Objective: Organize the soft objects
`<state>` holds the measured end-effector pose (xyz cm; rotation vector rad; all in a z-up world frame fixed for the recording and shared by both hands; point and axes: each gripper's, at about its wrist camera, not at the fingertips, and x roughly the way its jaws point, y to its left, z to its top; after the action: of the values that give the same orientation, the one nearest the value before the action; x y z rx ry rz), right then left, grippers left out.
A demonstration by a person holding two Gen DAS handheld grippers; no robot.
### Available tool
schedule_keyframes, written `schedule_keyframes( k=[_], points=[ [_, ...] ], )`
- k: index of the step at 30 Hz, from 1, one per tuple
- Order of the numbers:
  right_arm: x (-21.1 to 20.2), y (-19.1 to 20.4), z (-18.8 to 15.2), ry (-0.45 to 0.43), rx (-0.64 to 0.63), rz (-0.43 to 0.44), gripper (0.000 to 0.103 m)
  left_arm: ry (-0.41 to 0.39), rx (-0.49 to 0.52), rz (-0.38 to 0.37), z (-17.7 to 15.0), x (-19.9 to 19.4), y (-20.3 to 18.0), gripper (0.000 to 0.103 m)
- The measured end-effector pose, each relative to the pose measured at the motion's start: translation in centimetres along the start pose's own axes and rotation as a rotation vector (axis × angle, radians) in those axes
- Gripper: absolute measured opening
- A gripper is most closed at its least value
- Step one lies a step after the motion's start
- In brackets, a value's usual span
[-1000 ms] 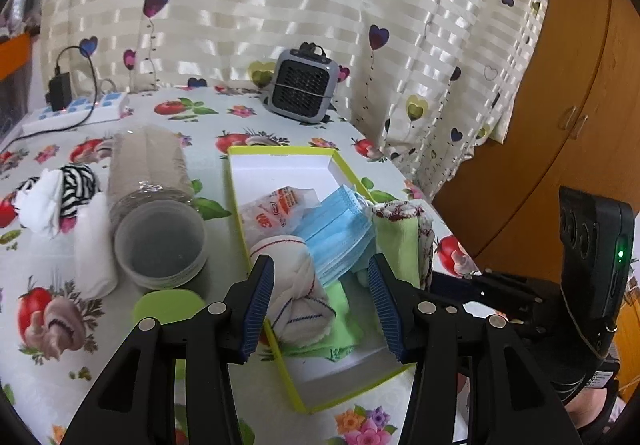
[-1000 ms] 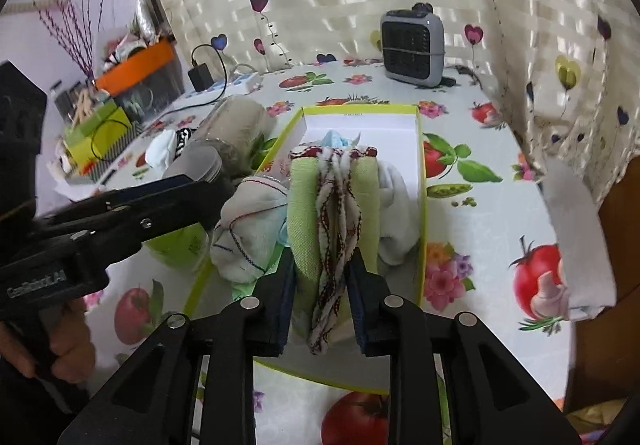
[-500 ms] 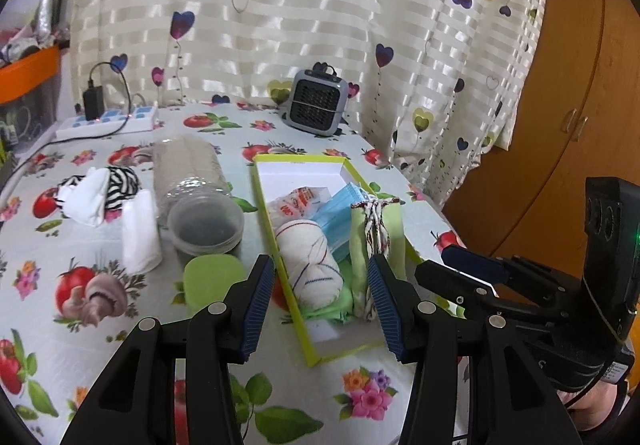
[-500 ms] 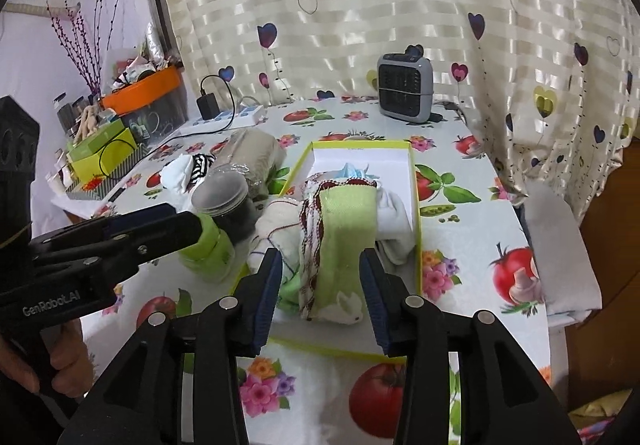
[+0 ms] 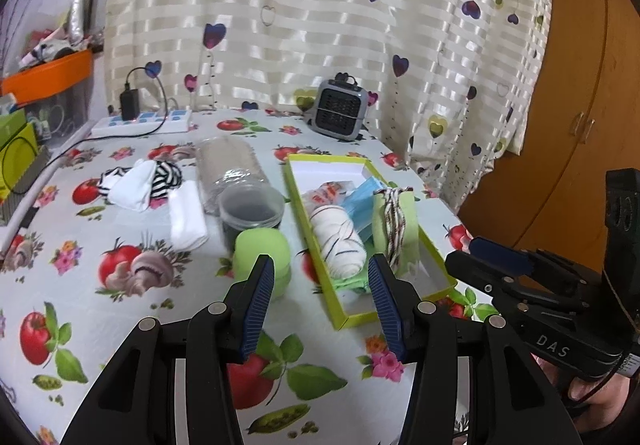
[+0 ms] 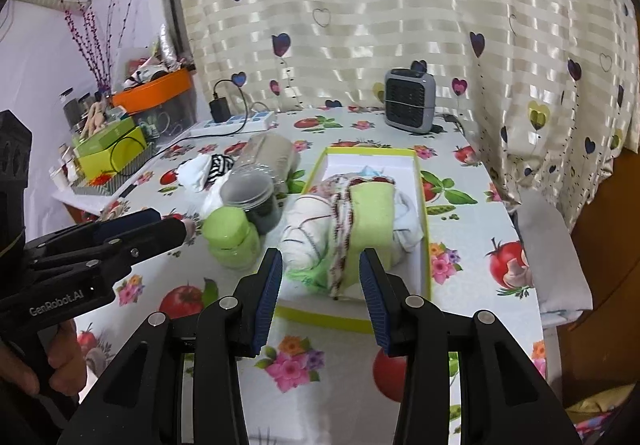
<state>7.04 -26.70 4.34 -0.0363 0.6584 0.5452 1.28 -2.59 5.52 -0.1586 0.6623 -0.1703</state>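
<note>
Two grippers over the fruit-print tablecloth [image 5: 120, 325], both empty. Far left: white power strip [image 5: 140, 123] with black charger; striped sock [image 5: 166, 177] and white sock [image 5: 134, 187] bundled; folded white cloth [image 5: 186, 215] beside them. Clear jar [image 5: 236, 181] on its side, green lid [image 5: 262, 257] just in front. Left gripper [image 5: 320, 285] jaws wide, nothing between. Green-rimmed box [image 5: 348, 319] holds white striped roll [image 5: 340, 241], blue face masks [image 5: 362, 201], green towel [image 5: 394, 229]. Grey heater [image 5: 340, 111] behind. Right gripper [image 6: 320, 281] jaws wide, just opened, clear of the towel, hovering near the box's front edge.
</note>
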Motion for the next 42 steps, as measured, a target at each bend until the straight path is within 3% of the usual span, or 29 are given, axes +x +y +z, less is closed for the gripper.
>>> schedule_keyframes(
  k=[18, 42],
  points=[
    [-0.5, 2.2, -0.3, -0.003, -0.032, 0.049, 0.041, 0.004, -0.061, 0.067, -1.4, -1.9, 4.2, 0.048],
    [2.2, 3.8, 0.4, 0.027, -0.067, 0.139, 0.041, 0.059, -0.091, 0.202, -1.5, 0.7, 6.8, 0.048]
  ],
)
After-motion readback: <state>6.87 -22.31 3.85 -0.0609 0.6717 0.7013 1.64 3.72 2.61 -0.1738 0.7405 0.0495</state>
